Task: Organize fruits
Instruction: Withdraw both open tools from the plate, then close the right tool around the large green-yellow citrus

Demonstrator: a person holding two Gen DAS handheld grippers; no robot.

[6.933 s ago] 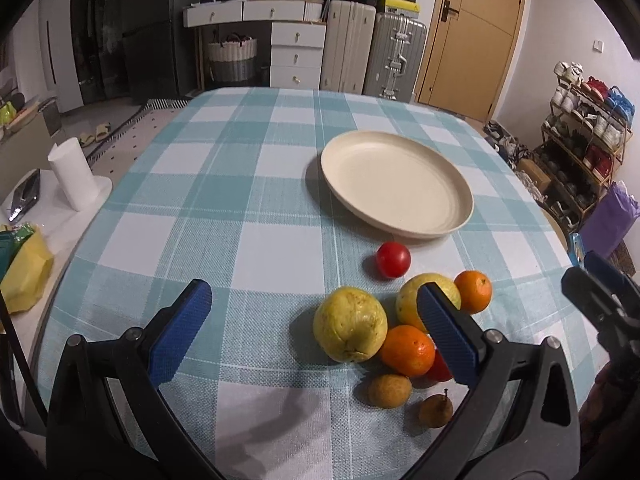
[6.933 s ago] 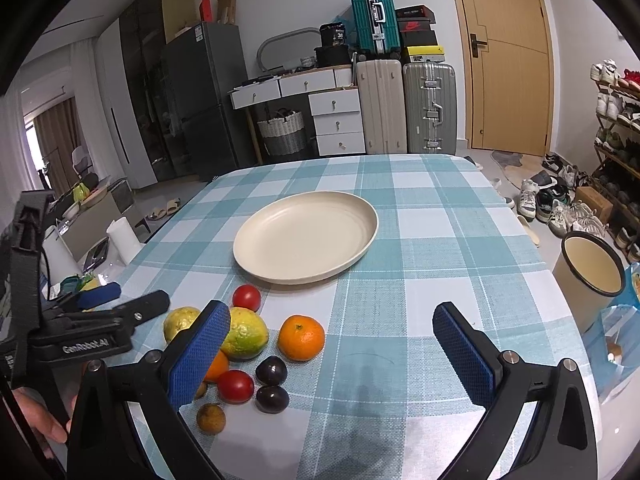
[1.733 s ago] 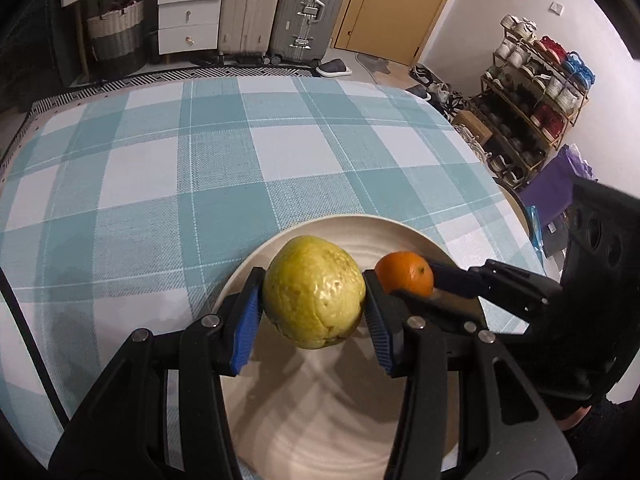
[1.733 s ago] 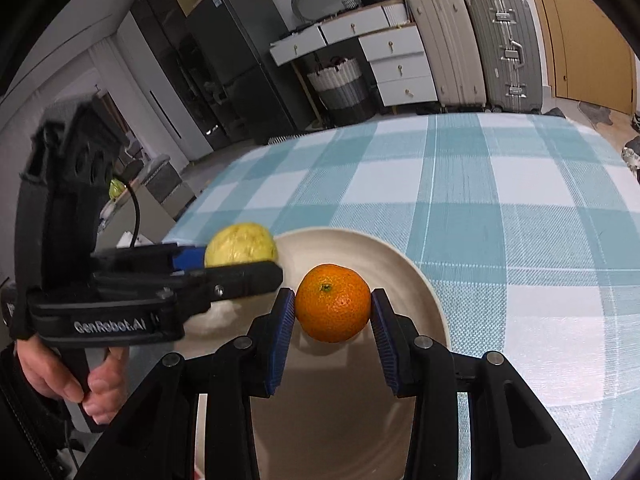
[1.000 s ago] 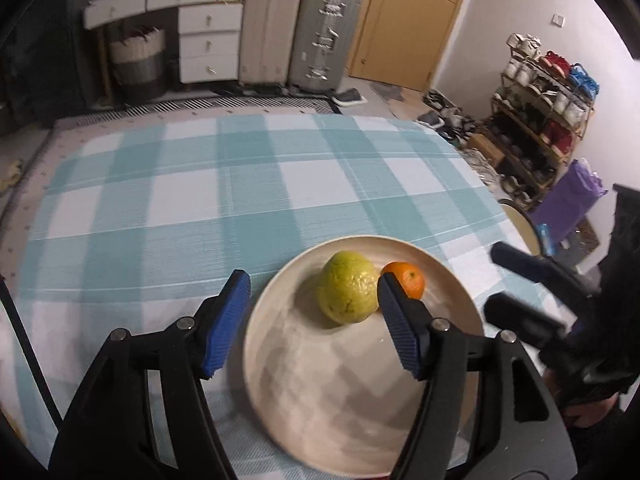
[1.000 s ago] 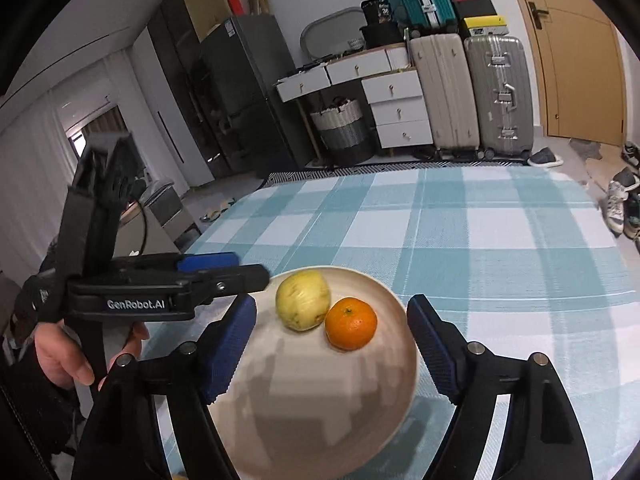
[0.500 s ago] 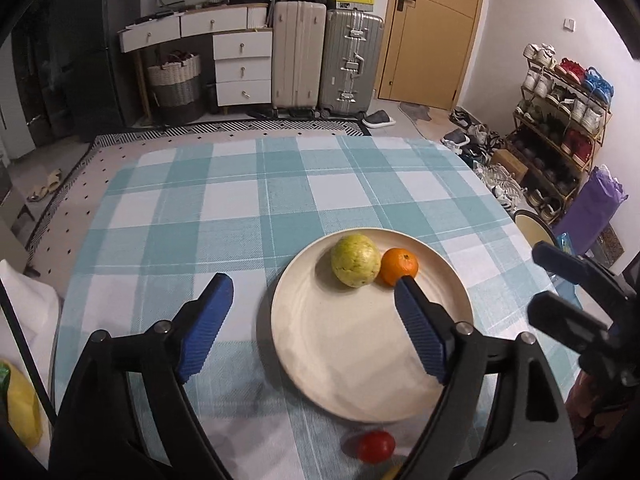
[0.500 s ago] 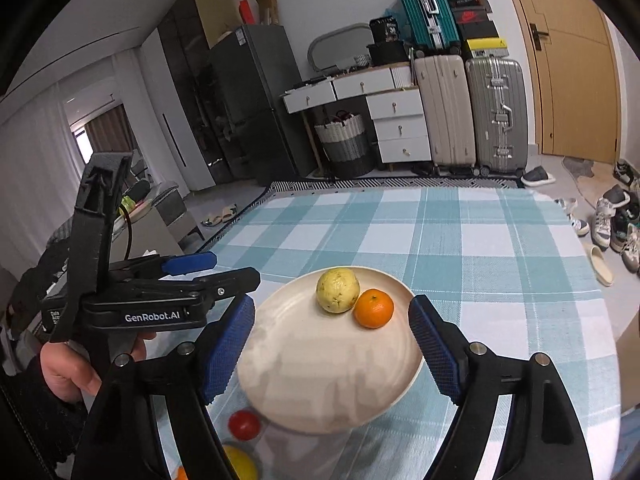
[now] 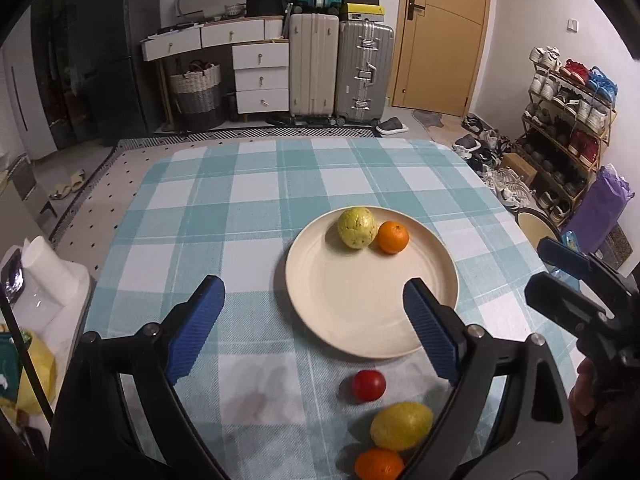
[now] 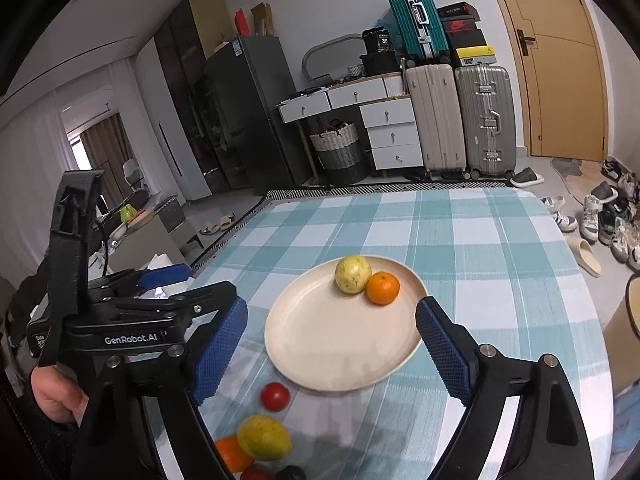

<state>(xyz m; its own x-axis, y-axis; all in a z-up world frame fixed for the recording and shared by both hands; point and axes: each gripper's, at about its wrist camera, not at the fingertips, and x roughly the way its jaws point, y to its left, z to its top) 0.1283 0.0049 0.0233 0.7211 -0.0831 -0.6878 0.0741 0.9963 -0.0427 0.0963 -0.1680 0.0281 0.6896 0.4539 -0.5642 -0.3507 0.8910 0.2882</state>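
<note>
Both claws hang released above the checked tablecloth, nothing between their blue pads: the left gripper and the right gripper have just been opening wider, and each now stands spread with its jaws well apart, touching no fruit. Nearest the cameras, short of the cream plate, lie the loose fruits: an orange at the very bottom edge, a yellow-green lemon touching it, and a red tomato just beside the plate's near rim; in the right wrist view a dark plum also peeps in below the lemon. On the plate, at its far side, a bumpy yellow guava and a second orange sit touching each other. Beyond the plate the cloth runs bare to the table's far edge. Past that stand white drawers, a woven basket, two upright suitcases and a wooden door; a shoe rack lines the wall right of the plate.
</note>
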